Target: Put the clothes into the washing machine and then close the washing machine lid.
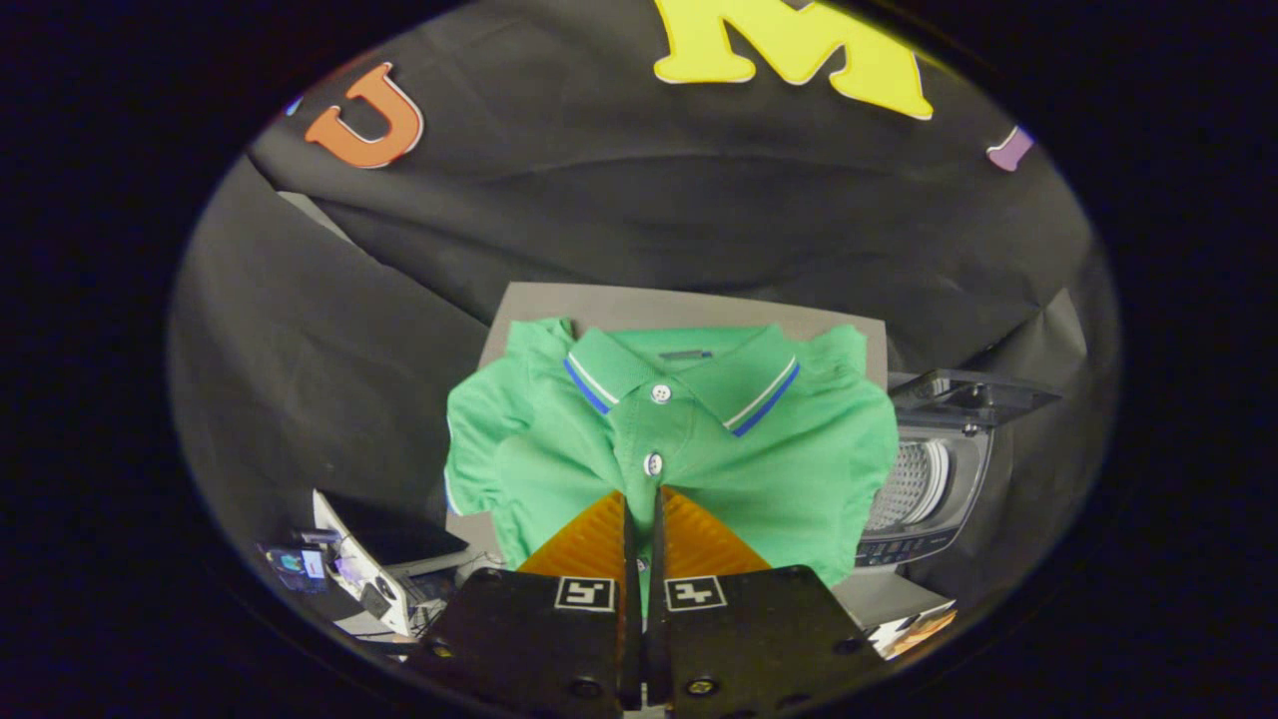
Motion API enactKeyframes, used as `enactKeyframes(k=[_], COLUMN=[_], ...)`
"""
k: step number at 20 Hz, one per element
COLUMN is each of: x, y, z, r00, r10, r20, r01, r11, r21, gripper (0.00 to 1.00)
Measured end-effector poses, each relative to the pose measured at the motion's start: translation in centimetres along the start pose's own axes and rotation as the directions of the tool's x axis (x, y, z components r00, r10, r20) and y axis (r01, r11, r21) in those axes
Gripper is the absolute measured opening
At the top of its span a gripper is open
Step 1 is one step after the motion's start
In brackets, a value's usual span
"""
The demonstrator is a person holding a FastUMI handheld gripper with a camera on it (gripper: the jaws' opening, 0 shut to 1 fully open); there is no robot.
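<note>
A green polo shirt (679, 439) was seen laid flat, front up, on a grey bench (689, 305), its collar trimmed in blue and white and pointed away from the camera, toward the black cloth wall (599, 200) of the booth. Two white buttons were visible down the placket, the lower one lying just ahead of the fingertips. The short sleeves were spread to either side, and the hem was hidden beneath the tongs (644, 499).

The tongs were held over the lower middle of the shirt, the two fingers drawn almost together so that only a thin slit was left between them. A narrow strip of green fabric could be made out in that slit, in line with the placket, but whether the cloth was actually pinched by both fingers could not be told from this view.

The washing machine (924, 479) was placed just beside the shirt, on the right of the fingers, close enough for the shirt's sleeve to overlap its outline. Its dark lid (968, 394) was raised, and the perforated metal drum (904, 484) was exposed beneath it, with a control panel (904, 549) set along the near edge.

On the left of the fingers, lower than the bench, a cluttered patch of white equipment (359, 569) was glimpsed, too small to be identified.
</note>
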State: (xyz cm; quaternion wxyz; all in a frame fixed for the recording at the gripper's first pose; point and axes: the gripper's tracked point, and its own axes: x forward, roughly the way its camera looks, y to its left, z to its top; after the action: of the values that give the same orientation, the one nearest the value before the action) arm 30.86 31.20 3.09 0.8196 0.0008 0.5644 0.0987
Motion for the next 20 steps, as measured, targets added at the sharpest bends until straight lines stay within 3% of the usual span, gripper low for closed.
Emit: enactKeyframes(k=[10,12,13,20], x=[-5.6,-6.8,-7.6,-16.6], y=[-0.2,0.6,1.1,0.7], z=[0.6,0.7,0.7,2.3], r00=[0.992,0.988,0.984,0.946], r10=[0.043,0.087,0.122,0.154], r20=[0.115,0.125,0.13,0.286], r01=[-0.04,-0.086,-0.124,-0.151], r11=[0.999,0.996,0.992,0.988], r21=[-0.027,-0.011,0.008,-0.032], gripper=[0.05,0.05,0.05,0.05])
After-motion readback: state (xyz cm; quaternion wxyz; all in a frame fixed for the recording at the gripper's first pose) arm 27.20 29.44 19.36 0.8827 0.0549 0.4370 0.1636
